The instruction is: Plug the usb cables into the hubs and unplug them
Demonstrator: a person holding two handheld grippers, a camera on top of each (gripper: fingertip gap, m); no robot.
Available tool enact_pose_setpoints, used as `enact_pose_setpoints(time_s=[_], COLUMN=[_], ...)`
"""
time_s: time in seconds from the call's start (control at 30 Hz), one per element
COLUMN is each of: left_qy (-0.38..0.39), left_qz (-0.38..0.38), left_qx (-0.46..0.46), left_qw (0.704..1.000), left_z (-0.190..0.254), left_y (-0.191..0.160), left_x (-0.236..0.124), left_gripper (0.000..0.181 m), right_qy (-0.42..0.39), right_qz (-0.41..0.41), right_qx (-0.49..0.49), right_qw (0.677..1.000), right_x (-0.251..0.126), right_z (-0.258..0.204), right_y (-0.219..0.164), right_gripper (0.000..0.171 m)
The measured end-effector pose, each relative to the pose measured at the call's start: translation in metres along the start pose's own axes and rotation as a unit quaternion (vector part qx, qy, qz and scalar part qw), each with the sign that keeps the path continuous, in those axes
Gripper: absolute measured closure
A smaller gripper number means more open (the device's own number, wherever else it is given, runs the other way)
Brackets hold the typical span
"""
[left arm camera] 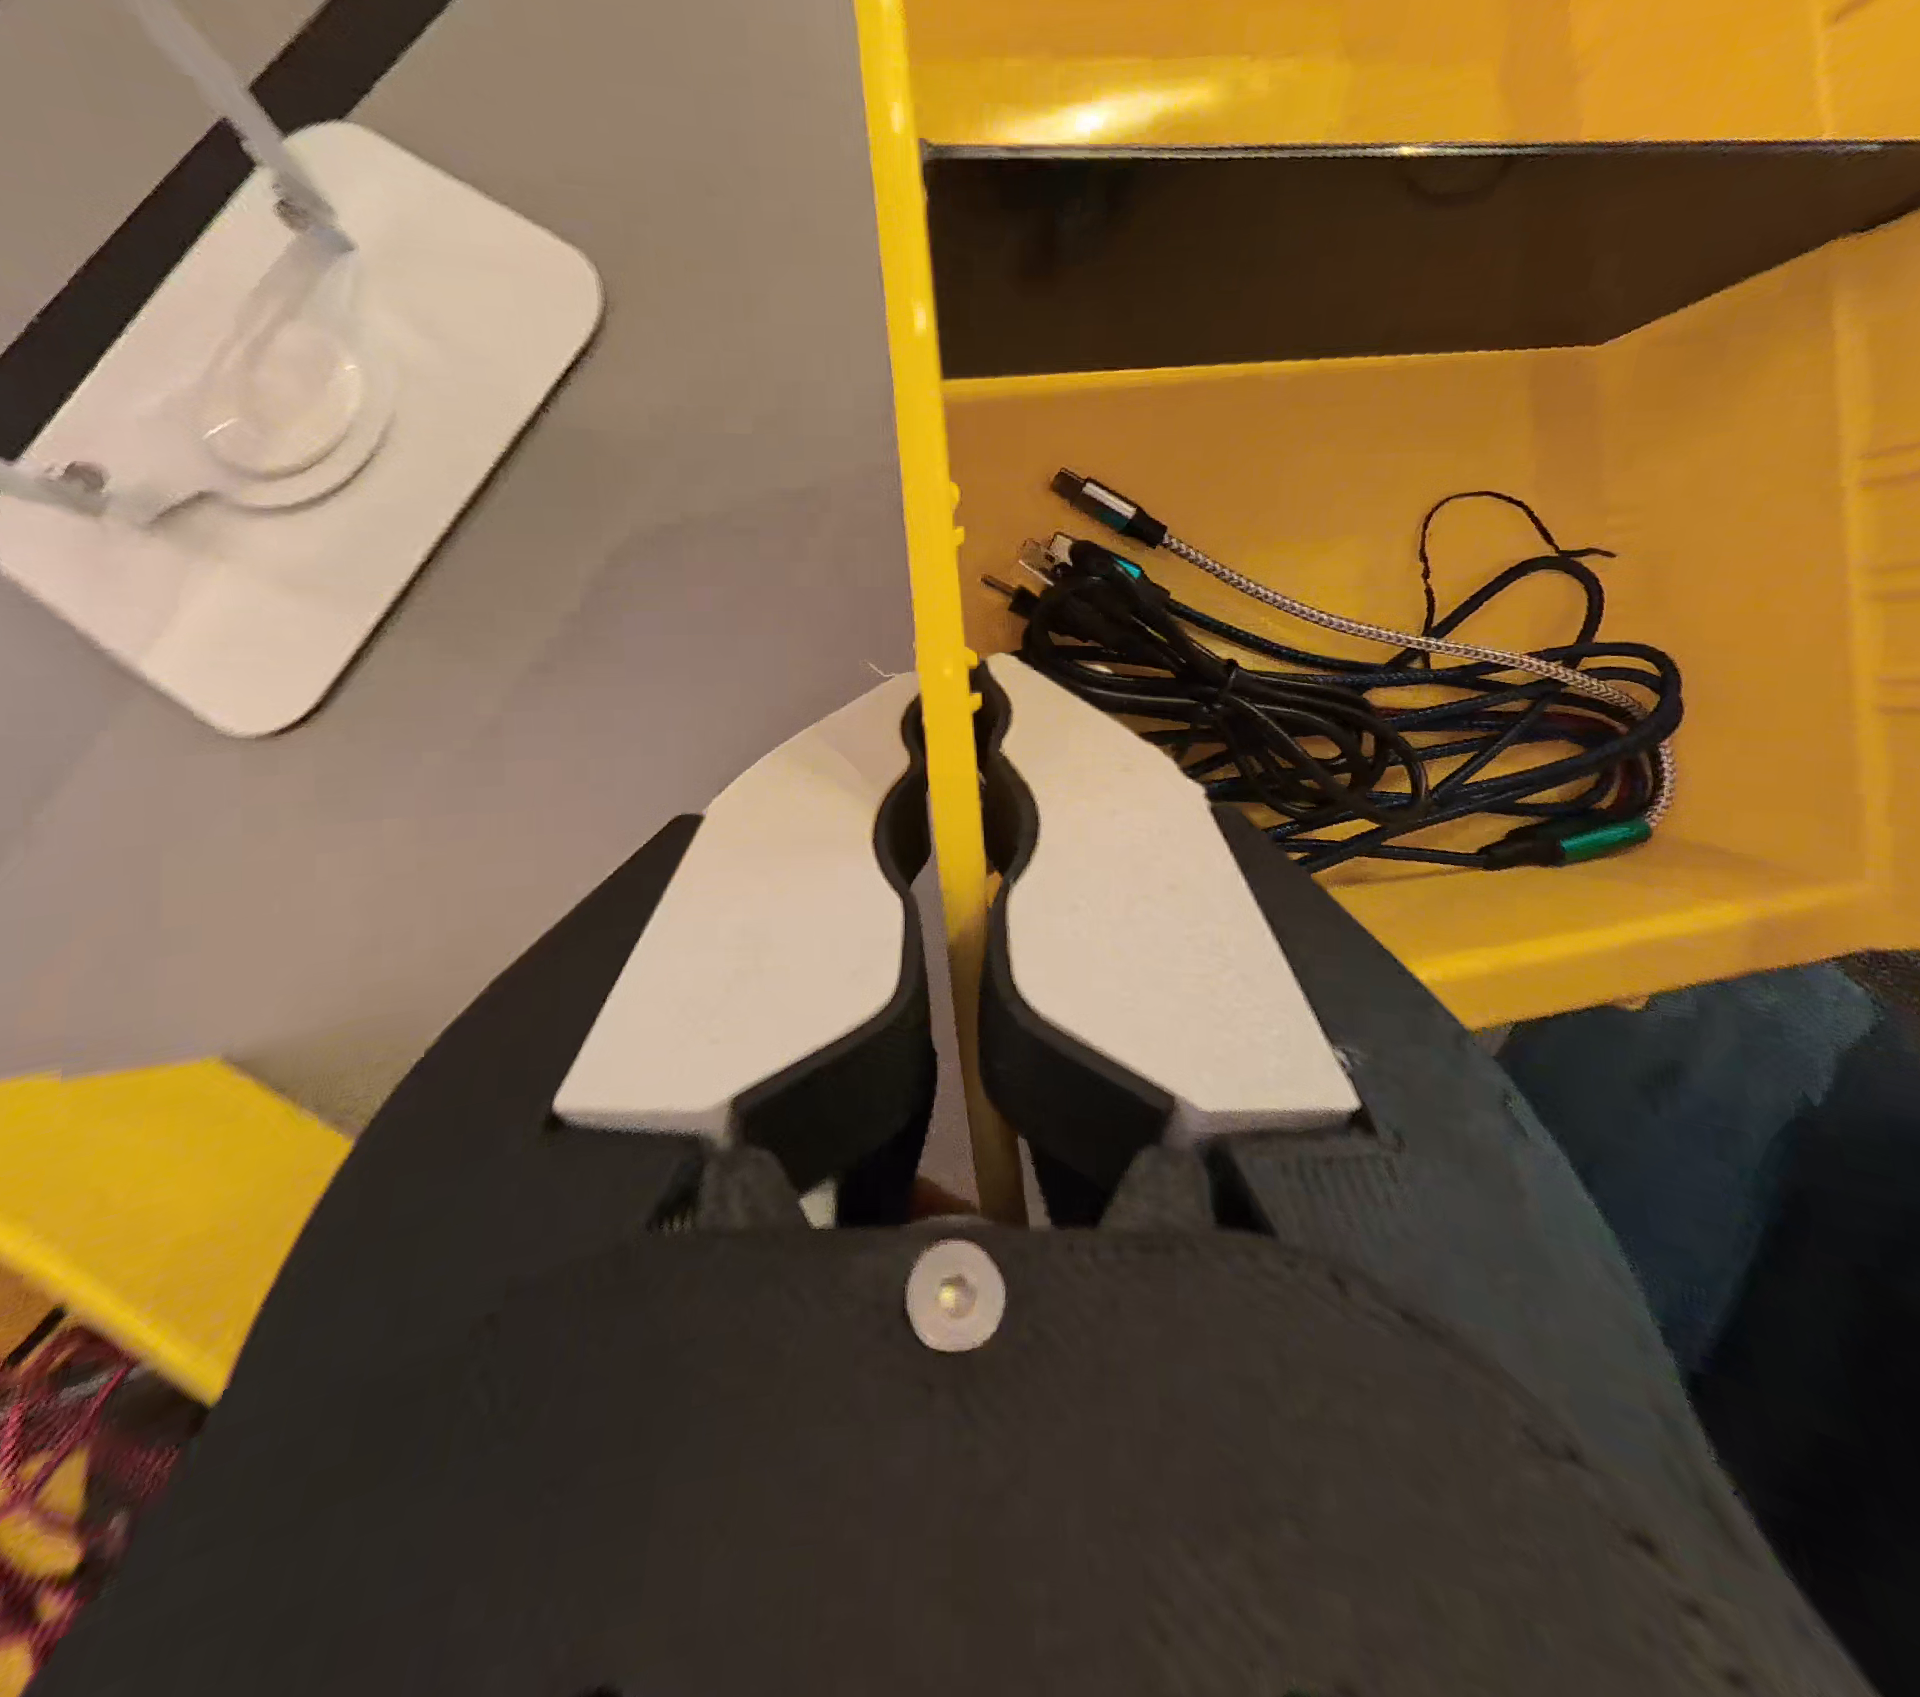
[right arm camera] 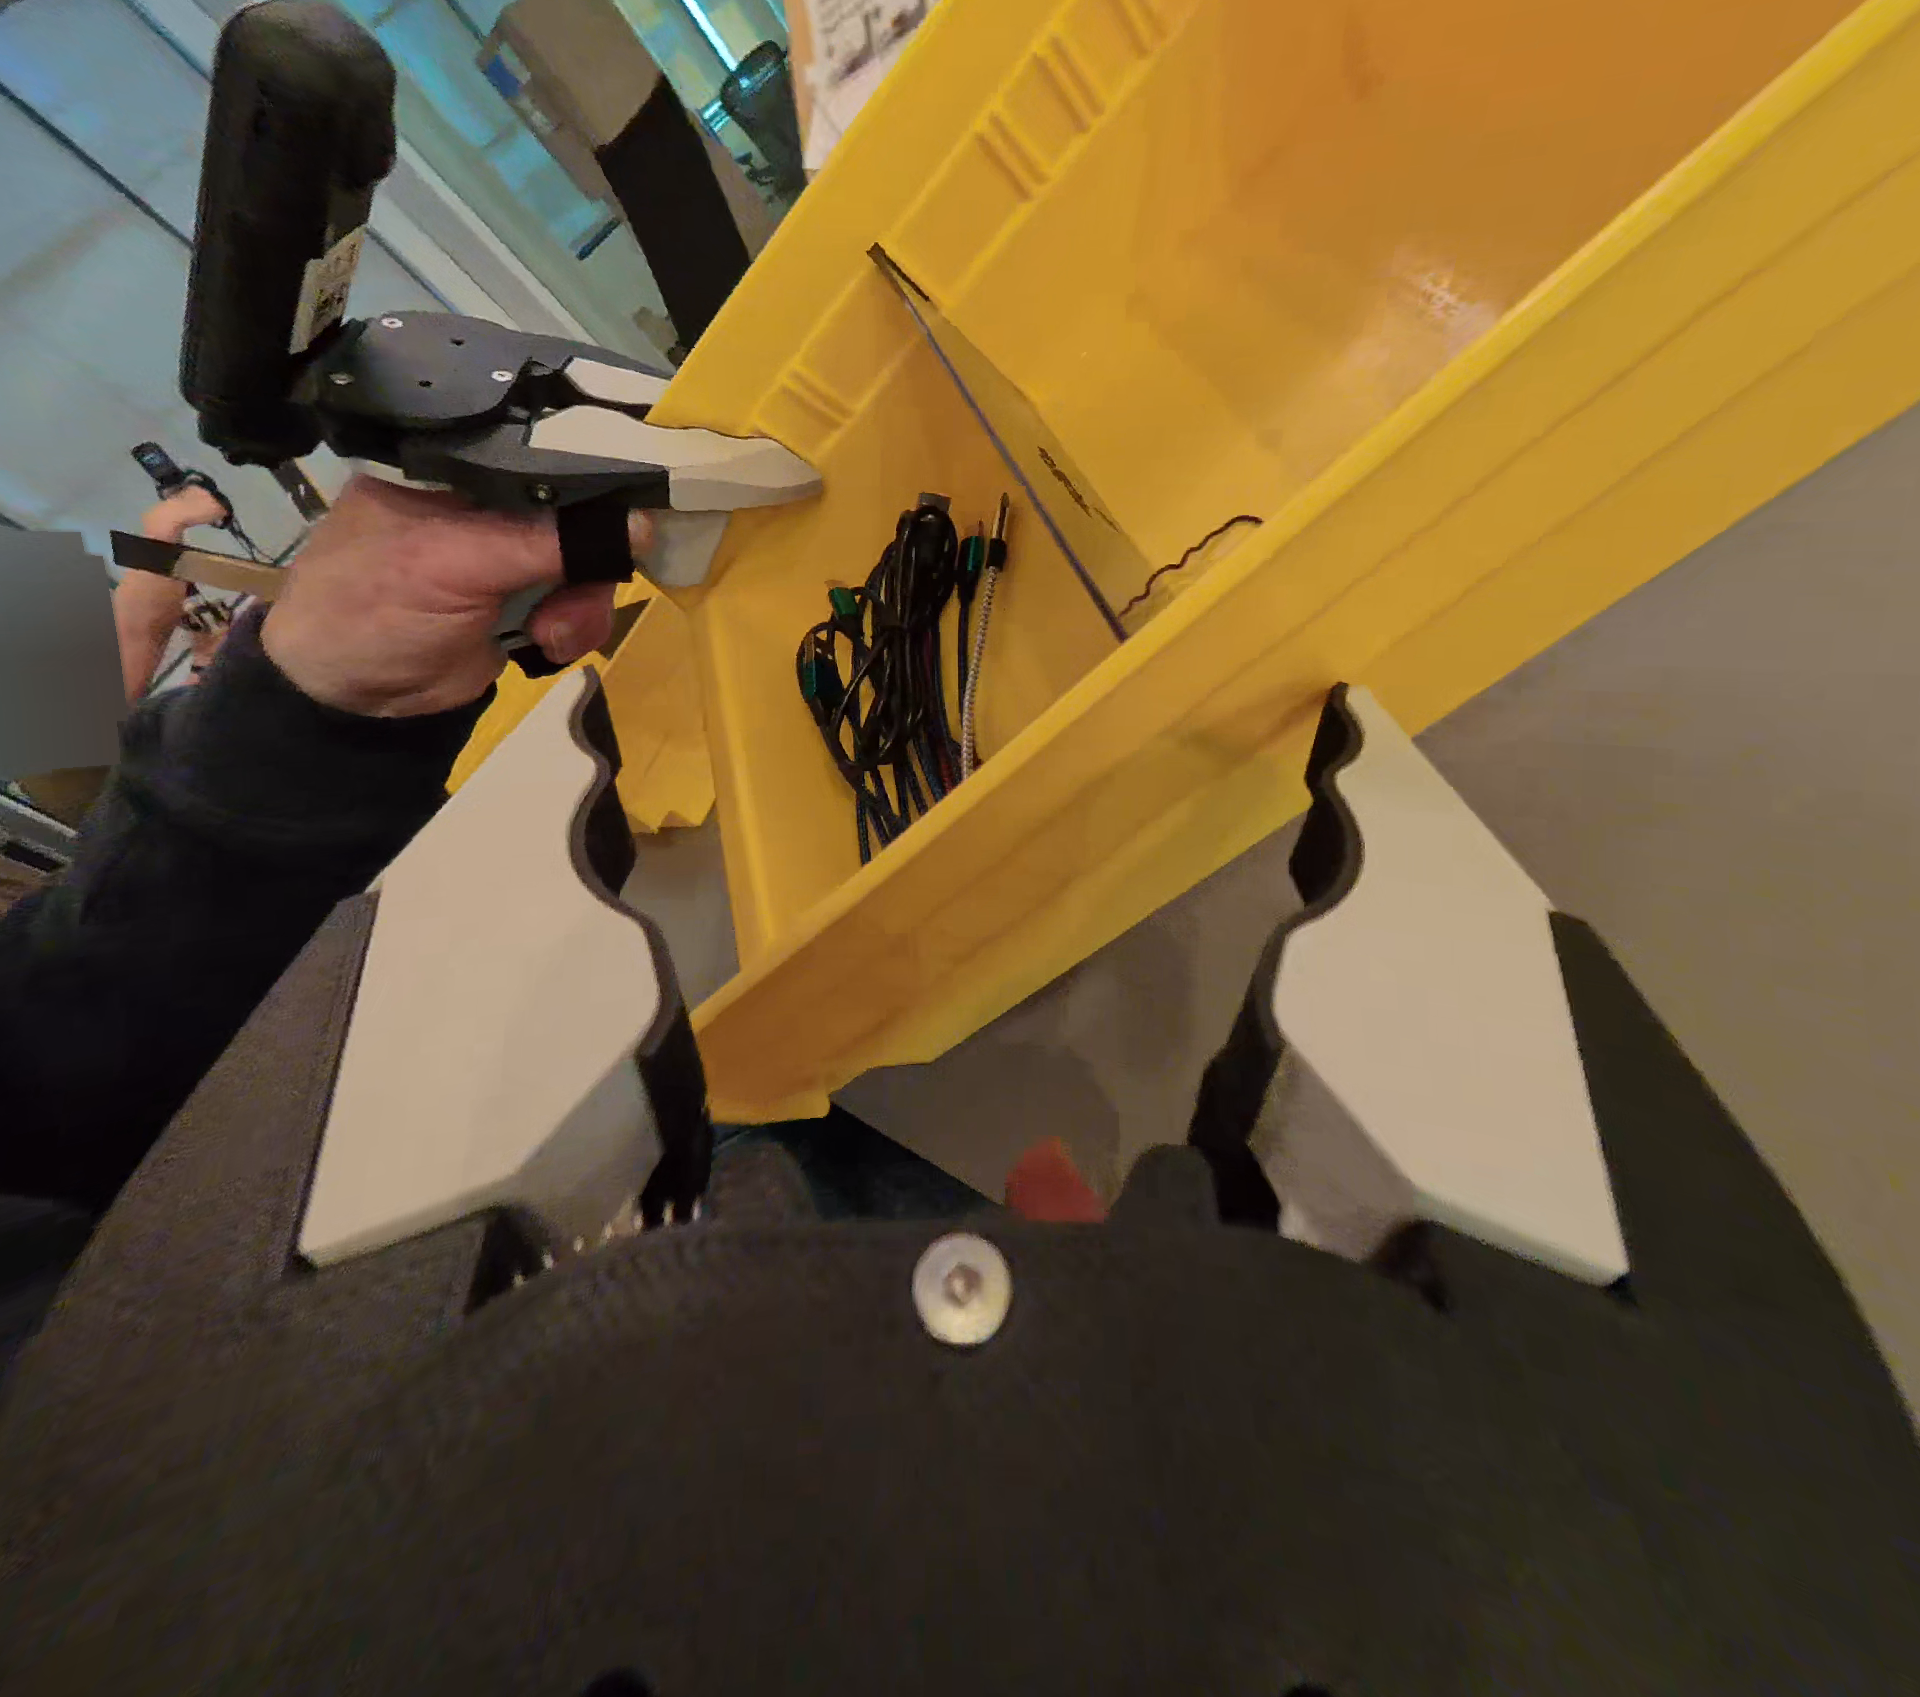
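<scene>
- Nearest the left wrist camera, the left gripper [left arm camera: 948, 712] is seen clamped on the thin side wall of the yellow bin [left arm camera: 891, 317], one finger outside and one inside.
- From the right wrist view, the right gripper [right arm camera: 966, 774] is held wide apart, with the bin's near rim [right arm camera: 1195, 826] lying between its fingers but, as far as can be judged, not touched.
- A bundle of usb cables [left arm camera: 1351, 712] is found on the floor of the bin's near compartment, in front of a dark divider [left arm camera: 1351, 255]; several connector ends [left arm camera: 1101, 504] are fanned out toward the gripped wall.
- No hub can be made out in either view; a white stand base [left arm camera: 312, 421] rests on the grey table [left arm camera: 675, 297] outside the bin.
- The step in hand is judged to be bringing the bin into reach and steadying it, so the task proper is taken as barely begun.
- The grip on the wall should be kept firm and square, since a thin plastic wall may flex or slip if pulled at an angle.
- The bin seems to be tilted in the right wrist view, though the camera's own angle may account for that; a level bin would keep the cables from sliding.
- One connector should be singled out by the free gripper, the silver braided cable [right arm camera: 977, 681] being the least tangled.
</scene>
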State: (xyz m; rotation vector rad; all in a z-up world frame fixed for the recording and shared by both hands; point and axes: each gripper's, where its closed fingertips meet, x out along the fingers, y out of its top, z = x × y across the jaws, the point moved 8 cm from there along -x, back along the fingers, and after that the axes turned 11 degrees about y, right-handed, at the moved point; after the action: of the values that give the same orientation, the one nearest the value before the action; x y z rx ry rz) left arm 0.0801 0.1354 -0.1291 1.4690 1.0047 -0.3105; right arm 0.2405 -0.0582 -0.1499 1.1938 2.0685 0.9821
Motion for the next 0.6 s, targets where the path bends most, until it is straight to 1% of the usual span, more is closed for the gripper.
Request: enact_pose_setpoints(time_s=[0.13, 0.3, 0.5, 0.6], left_qy=[-0.028, -0.078, -0.103, -0.128], left_qz=[-0.025, -0.045, -0.060, -0.051], left_qx=[0.012, -0.004, 0.002, -0.010], left_qw=[0.999, 0.996, 0.993, 0.990], left_z=[0.030, 0.066, 0.098, 0.113], left_y=[0.008, 0.003, 0.001, 0.002], left_x=[0.038, 0.075, 0.091, 0.093], left_gripper=[0.177, 0.172, 0.160, 0.148], right_qy=[-0.041, -0.084, -0.114, -0.128], right_qz=[-0.013, -0.032, -0.084, -0.104], right_qx=[0.012, 0.019, 0.035, 0.035], right_qw=[0.999, 0.996, 0.989, 0.986], right_x=[-0.020, -0.040, -0.052, -0.058], right_z=[0.031, 0.065, 0.101, 0.118], right_y=[0.003, 0.008, 0.003, 0.006], right_gripper=[0.040, 0.038, 0.043, 0.047])
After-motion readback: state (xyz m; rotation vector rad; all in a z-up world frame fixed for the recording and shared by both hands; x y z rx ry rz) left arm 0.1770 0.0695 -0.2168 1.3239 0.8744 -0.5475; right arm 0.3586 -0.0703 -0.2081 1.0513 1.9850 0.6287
